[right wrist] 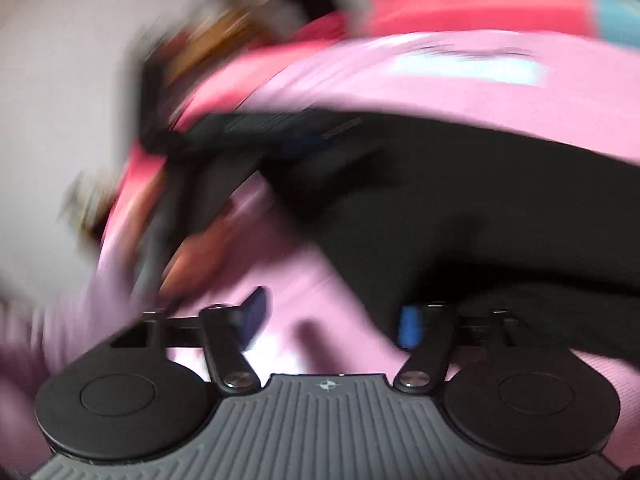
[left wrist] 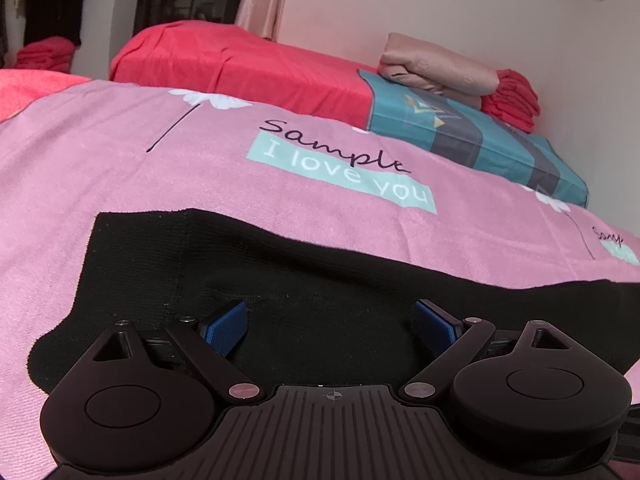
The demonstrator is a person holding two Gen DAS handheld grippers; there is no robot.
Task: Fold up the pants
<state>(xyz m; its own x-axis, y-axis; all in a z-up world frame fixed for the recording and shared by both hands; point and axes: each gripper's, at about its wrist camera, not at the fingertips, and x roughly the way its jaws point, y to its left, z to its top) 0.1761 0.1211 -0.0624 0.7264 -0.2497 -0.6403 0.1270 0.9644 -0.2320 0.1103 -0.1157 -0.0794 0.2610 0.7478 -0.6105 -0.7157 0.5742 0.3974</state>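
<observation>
The black pants (left wrist: 280, 280) lie flat on a pink bed sheet (left wrist: 120, 168) and fill the lower middle of the left wrist view. They run from a square end at the left across to the right edge of the frame. The left gripper (left wrist: 330, 322) sits low in the frame, right over the dark cloth. Its two blue pads (left wrist: 228, 324) stand wide apart, with black cloth showing between them, and they do not squeeze it. The sheet has the words "Sample I love you" on a light green patch (left wrist: 344, 176) in the middle of the frame. Higher up lies a red blanket (left wrist: 240, 64). At the upper right sits a teal and grey pillow (left wrist: 480, 140), with a folded tan cloth (left wrist: 436, 68) and a small stack of red cloth (left wrist: 514, 100) on top of it, next to a pale wall (left wrist: 440, 0). The right wrist view is very blurry. There the pants (right wrist: 460, 200) spread over the middle and right of the frame on the same pink sheet (right wrist: 312, 280). The right gripper (right wrist: 332, 322) is at the bottom, with its blue pads (right wrist: 409, 326) wide apart and nothing in between, only pink sheet behind the gap. Its right pad is at the edge of the black cloth. Something dark and blurred at the middle left could be the other gripper, but I cannot tell.
</observation>
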